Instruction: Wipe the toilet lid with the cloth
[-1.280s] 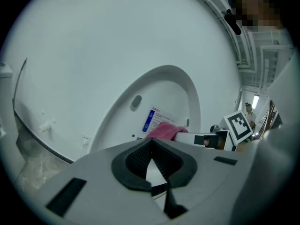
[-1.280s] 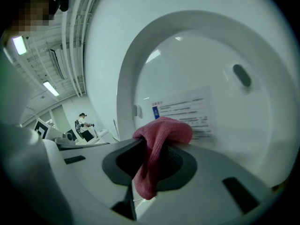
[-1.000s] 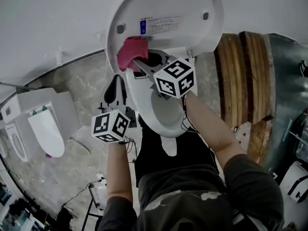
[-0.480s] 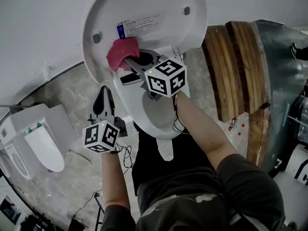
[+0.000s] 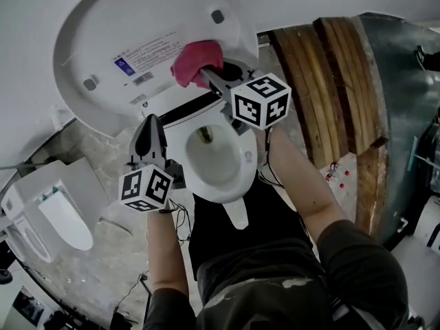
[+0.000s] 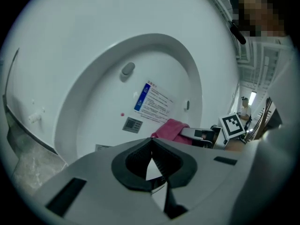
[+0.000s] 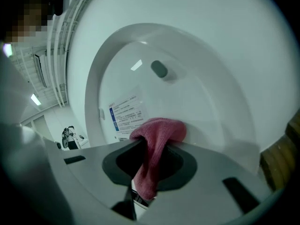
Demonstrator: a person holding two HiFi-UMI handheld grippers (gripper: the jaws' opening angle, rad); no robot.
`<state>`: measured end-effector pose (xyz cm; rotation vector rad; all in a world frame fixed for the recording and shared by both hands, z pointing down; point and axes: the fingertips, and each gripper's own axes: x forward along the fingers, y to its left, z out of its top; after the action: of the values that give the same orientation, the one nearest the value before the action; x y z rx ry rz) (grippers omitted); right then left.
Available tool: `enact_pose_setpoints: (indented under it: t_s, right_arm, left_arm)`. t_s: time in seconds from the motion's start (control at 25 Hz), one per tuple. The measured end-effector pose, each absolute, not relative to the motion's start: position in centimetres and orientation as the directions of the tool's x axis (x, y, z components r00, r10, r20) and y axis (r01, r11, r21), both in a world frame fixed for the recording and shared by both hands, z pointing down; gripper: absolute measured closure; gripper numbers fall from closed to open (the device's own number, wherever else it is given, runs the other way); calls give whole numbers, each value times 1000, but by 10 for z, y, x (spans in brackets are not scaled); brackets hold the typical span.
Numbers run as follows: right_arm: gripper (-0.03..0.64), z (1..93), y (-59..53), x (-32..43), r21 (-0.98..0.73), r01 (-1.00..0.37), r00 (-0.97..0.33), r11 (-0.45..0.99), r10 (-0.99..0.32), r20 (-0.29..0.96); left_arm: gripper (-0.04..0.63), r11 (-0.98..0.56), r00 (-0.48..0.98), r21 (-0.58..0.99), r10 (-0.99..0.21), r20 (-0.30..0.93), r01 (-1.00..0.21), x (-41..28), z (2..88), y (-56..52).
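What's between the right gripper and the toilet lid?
The pink cloth, held in the right gripper and bunched against the lid; the right gripper view shows it.

Two grippers are showing, left gripper (image 5: 151,124) and right gripper (image 5: 205,71), plus one cloth (image 5: 192,60) and two toilets: open toilet (image 5: 237,179) ahead, second toilet (image 5: 65,208) leftward.

The toilet lid (image 5: 110,19) is white and oval and stands raised. Its inner face shows a printed label with a blue patch and two grey bumpers. The cloth (image 5: 193,62) is pink and bunched. It presses against that inner face just beside the label, near the hinge end, clamped between the jaws of the right gripper (image 5: 208,73).
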<state>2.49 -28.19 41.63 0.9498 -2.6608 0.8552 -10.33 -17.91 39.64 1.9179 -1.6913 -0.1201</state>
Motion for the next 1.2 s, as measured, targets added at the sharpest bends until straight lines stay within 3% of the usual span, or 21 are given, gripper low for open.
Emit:
enact_pose_setpoints:
  t_s: [0.52,0.8,1.2]
  right_arm:
    - [552,440,-291,85,-457,-677,-736,577,-538,411]
    - [551,437,-270,44,-464,-647,-762,605,-494,418]
    - [552,465,-187,-107,-488,-504,-847,713,-299,439]
  left_arm:
    - [588,-90,265,495,-918,295,-864,-21,413,-206]
    - [588,-10,176,480,-937,302,-877,-76,410,-183]
    - [588,76,103,474,-935,340,-877,-181,425,-128]
